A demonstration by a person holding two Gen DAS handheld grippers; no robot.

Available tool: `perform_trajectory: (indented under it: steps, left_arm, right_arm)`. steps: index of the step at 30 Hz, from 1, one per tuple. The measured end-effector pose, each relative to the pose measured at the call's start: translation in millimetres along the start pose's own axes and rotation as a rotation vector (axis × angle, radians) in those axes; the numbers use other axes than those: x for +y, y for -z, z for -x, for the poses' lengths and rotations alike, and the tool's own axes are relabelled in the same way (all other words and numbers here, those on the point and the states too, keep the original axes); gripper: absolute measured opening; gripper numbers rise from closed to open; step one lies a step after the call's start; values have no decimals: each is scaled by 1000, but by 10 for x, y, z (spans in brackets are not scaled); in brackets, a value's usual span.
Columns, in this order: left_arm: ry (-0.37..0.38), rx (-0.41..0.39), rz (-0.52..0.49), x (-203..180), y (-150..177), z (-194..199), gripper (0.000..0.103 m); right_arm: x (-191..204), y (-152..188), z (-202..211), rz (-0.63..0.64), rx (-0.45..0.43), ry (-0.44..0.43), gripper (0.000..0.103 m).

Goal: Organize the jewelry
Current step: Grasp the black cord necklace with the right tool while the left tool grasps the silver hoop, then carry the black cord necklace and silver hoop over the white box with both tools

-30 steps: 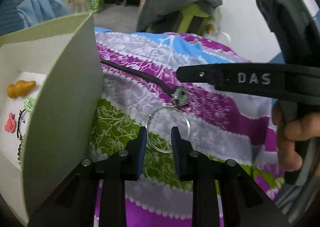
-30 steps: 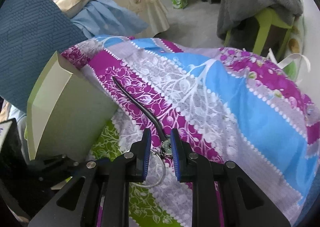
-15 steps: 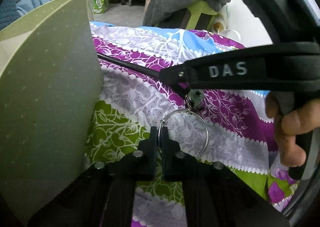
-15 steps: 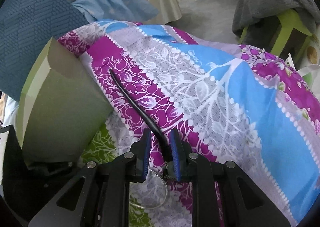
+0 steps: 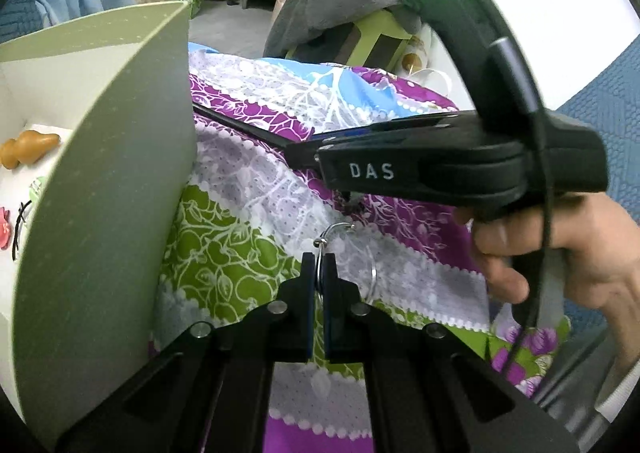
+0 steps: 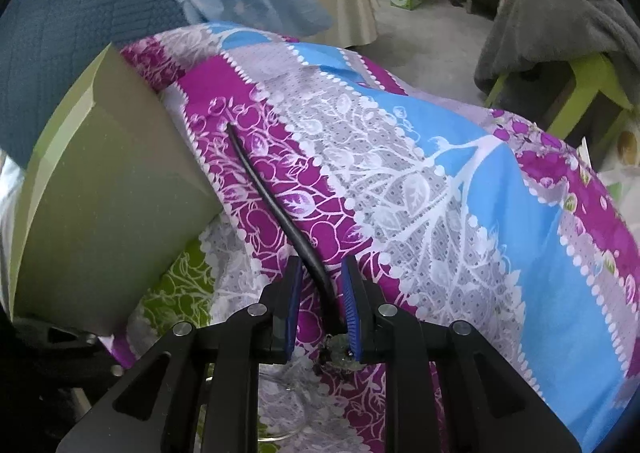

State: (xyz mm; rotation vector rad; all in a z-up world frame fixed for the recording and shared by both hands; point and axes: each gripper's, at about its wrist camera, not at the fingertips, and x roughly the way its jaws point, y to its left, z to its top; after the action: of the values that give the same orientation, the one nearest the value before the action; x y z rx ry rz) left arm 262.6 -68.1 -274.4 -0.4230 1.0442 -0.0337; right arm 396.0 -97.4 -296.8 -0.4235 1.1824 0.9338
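The left gripper (image 5: 319, 273) pinches the ring (image 5: 362, 253). The right gripper (image 6: 320, 305), jaws slightly apart, straddles the cord (image 6: 276, 209); grip unclear. Opposite pulling may snap the clasp or slip the thin ring.

A thin silver hoop (image 5: 347, 253) stands tilted on the floral bedspread; a black cord (image 6: 276, 209) with a small charm trails toward 11 o'clock.

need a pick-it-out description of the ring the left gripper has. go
Start at the tall pale green box standing on the purple, green and blue patterned cloth. Beside it on the cloth, the left gripper is shut on a thin silver wire ring. It is the only metal hoop there, hanging from a black cord.
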Motion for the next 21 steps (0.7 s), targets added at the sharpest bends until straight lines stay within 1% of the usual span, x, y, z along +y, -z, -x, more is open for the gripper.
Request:
perform_trajectory:
  steps: [2,5,7,8,9,10,11,14,16,17,21]
  left_arm:
    - [9,1,8,-4,10,31,2]
    - [25,5,18,-18,47,84,2]
    - [27,0,22,-21,78,143,2]
    - [33,-1,25,-23,95,181,2]
    - [38,-1,30,-19,95,199,2]
    - [40,-3,30,-15,87,212,2]
    - [40,-5,27,-22,82,229,2]
    - [43,-12,19,-38,93,327,2]
    - [45,-11,10,-56,102,378,2]
    - [46,-13,7,-63,93,378,2]
    - [54,-13,2,-69,104,403,2]
  right_arm:
    - [8,-4,-2,8,4,-2,21]
    - [57,-8,-11,34,10,-8,31]
    - [136,0,-29,81,10,31,32]
    - [172,9,-38,104,10,60,29]
    - [193,9,-50,116,9,94,15]
    - [197,11,-55,121,11,125,10]
    - [176,10,-49,105,13,132,7]
    - [127,43,17,56,-6,156,6]
    - [87,95,101,-6,-22,164,6]
    - [51,146,191,-50,-32,165,6]
    - [58,339,449,-146,-86,195,6]
